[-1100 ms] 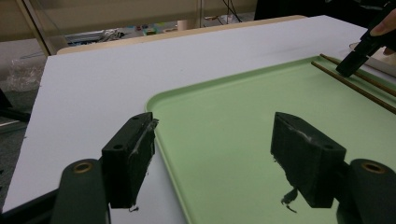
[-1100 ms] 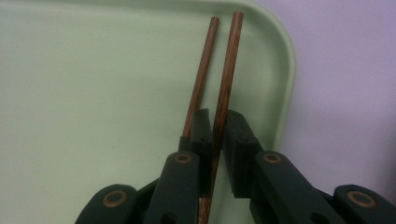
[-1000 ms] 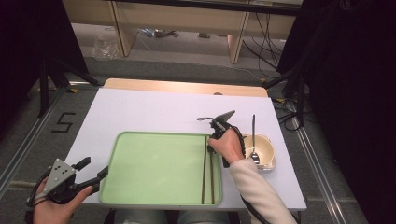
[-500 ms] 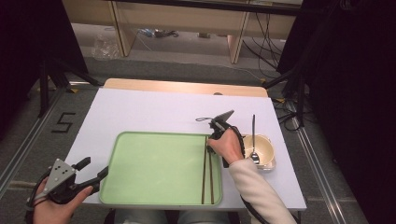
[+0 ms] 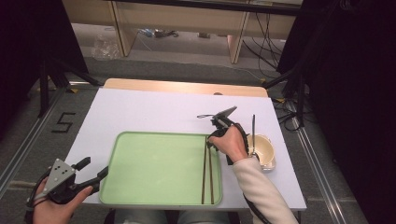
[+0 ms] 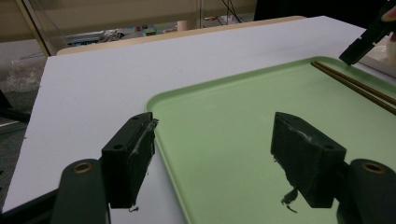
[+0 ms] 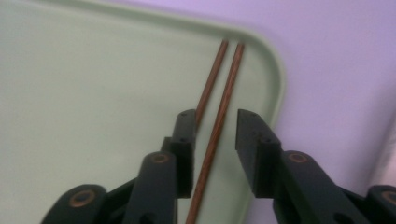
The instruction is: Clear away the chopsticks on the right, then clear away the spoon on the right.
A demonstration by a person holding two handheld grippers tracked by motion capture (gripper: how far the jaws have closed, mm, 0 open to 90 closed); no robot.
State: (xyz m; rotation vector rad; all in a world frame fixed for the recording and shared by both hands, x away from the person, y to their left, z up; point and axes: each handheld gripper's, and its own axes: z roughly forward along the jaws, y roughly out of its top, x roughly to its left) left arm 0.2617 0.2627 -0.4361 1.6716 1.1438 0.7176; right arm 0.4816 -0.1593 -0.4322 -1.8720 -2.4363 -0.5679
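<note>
Two brown chopsticks (image 5: 208, 172) lie side by side along the right side of the green tray (image 5: 154, 168). My right gripper (image 5: 208, 142) points down at their far ends, under the hand. In the right gripper view its jaws (image 7: 217, 119) have just been opening. One chopstick (image 7: 229, 79) lies loose between them, and the other runs beside the left jaw. My left gripper (image 5: 95, 168) rests open at the tray's near left corner. In the left gripper view it (image 6: 212, 126) straddles the tray rim (image 6: 159, 112) with nothing between its fingers.
A cream bowl (image 5: 264, 149) with a dark spoon (image 5: 253, 128) stands right of the tray on the white tabletop (image 5: 154, 112). The table's front edge runs just below the tray. Cables and dark stands lie on the floor around the table.
The right hand has shifted very slightly over the chopsticks' far ends. The chopsticks, the tray and the left gripper stay where they were.
</note>
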